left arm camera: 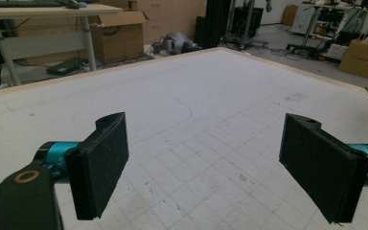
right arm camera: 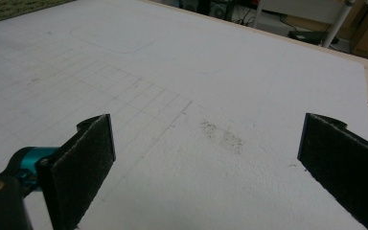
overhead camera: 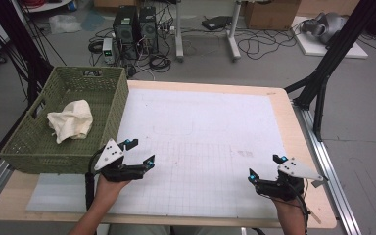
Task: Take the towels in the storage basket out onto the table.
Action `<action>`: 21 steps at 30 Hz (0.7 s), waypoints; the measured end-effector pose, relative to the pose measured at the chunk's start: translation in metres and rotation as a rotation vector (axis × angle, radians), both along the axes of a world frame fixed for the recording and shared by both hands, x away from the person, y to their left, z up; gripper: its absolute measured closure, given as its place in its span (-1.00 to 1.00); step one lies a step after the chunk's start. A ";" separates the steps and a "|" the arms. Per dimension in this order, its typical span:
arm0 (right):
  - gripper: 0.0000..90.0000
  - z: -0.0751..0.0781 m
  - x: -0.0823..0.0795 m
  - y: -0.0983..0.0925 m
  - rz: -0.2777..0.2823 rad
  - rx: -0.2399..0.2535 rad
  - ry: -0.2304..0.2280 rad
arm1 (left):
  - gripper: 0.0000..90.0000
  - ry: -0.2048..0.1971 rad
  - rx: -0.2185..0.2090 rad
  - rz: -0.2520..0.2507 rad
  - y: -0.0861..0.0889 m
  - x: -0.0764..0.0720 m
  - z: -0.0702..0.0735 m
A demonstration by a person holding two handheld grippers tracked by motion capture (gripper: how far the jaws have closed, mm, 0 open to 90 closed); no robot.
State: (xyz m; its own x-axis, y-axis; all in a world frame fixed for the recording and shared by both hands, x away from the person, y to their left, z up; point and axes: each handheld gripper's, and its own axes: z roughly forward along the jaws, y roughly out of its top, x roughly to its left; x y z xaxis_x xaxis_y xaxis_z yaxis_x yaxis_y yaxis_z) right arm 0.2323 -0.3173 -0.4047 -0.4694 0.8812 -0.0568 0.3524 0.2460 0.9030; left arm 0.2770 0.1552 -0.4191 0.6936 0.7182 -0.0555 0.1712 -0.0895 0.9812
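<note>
The cream cloth (overhead camera: 71, 120) lies in the green basket (overhead camera: 24, 147) at the table's far left, nearer the left tongs (overhead camera: 139, 152) than the right tongs (overhead camera: 264, 167), both wide and empty.

A robotics lab or workshop: computer towers (overhead camera: 136, 30) and tangled cables (overhead camera: 254, 45) sit on the concrete floor, among cardboard boxes (left arm camera: 120, 36) and black frame struts (overhead camera: 330, 54).
</note>
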 end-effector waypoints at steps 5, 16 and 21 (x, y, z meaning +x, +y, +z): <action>-0.89 -0.001 0.001 -0.001 0.007 -0.004 -0.003 | -0.61 0.003 0.007 -0.002 -0.001 0.000 0.000; -0.89 -0.004 0.002 -0.001 0.033 0.012 0.009 | -0.59 0.009 0.013 -0.016 -0.002 -0.001 0.001; -0.89 -0.001 0.001 0.003 0.040 0.007 0.000 | -0.59 0.010 0.015 -0.014 -0.001 -0.002 0.003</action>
